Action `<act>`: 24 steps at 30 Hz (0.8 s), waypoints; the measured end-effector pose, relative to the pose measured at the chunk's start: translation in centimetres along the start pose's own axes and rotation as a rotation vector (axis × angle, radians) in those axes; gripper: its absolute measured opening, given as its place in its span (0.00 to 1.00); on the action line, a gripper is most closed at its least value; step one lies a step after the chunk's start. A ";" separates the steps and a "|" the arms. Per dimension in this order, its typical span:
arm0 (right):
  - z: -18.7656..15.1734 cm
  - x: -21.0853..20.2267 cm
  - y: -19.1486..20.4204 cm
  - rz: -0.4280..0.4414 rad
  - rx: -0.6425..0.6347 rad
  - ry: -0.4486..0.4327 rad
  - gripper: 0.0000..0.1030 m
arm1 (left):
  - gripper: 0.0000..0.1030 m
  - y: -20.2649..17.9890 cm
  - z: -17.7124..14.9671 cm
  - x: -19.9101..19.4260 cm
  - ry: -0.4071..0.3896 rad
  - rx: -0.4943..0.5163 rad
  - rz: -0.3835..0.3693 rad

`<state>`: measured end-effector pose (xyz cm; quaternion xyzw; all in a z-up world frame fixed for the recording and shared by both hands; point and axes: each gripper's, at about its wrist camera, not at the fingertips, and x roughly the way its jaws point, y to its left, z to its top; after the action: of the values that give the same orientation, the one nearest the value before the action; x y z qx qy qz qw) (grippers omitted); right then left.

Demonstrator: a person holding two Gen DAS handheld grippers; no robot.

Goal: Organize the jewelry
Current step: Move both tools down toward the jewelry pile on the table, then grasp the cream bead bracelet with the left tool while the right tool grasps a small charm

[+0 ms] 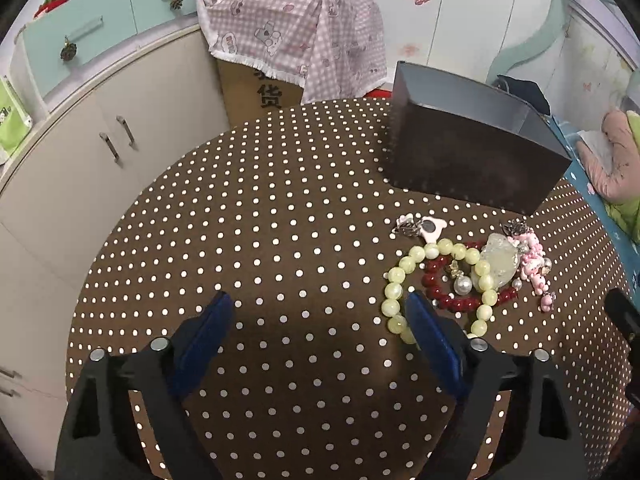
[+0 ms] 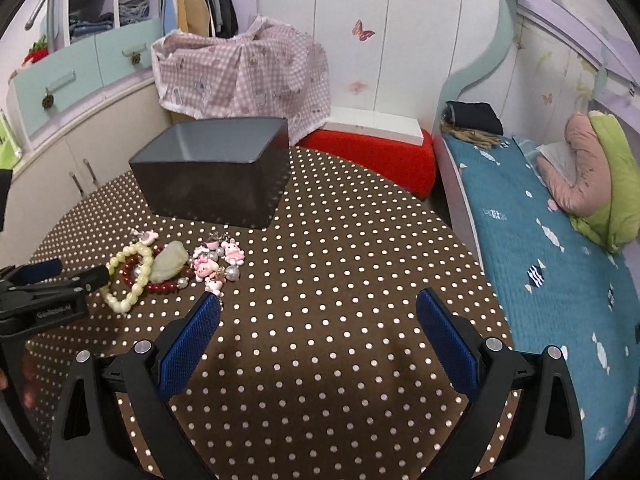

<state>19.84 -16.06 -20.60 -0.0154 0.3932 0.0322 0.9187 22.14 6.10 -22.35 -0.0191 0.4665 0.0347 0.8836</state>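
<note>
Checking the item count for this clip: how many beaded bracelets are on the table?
2: a pale green bracelet at the pile's left, and a dark red bracelet lying inside and under it, partly covered by a pale stone. Another could be hidden beneath.

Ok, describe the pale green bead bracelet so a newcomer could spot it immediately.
Start at the dark box on the polka-dot table; the jewelry pile lies just in front of it. The pale green bracelet is the largest loop there, with chunky translucent beads, ringed around the smaller dark red bracelet.
</note>
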 end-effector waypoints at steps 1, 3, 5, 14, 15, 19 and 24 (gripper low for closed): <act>0.0 0.4 0.2 0.007 -0.005 0.011 0.92 | 0.70 0.0 0.0 0.0 -0.001 0.010 -0.011; -0.1 1.4 0.7 0.025 -0.016 0.042 0.92 | 0.61 -0.1 0.1 0.1 0.000 0.029 -0.003; -0.2 2.1 1.2 0.055 -0.023 0.063 0.92 | 0.50 -0.3 0.0 -0.1 -0.008 0.050 -0.021; -0.4 3.8 4.3 0.108 -0.079 0.091 0.91 | 0.08 0.7 -1.1 -1.1 -0.026 0.036 -0.051; -0.2 4.0 4.5 0.110 -0.085 0.094 0.88 | 0.08 0.9 -1.2 -1.2 -0.030 0.032 -0.058; -0.4 4.6 5.5 0.107 -0.098 0.111 0.54 | 0.08 1.4 -1.4 -2.0 -0.044 0.014 -0.097; -0.2 4.6 6.1 0.152 -0.107 0.120 0.37 | 0.08 1.3 -1.3 -3.0 -0.066 0.015 -0.155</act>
<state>22.40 -9.75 -24.06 -0.0362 0.4452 0.1218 0.8864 19.32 7.16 -20.62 -0.0475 0.4345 -0.0367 0.8987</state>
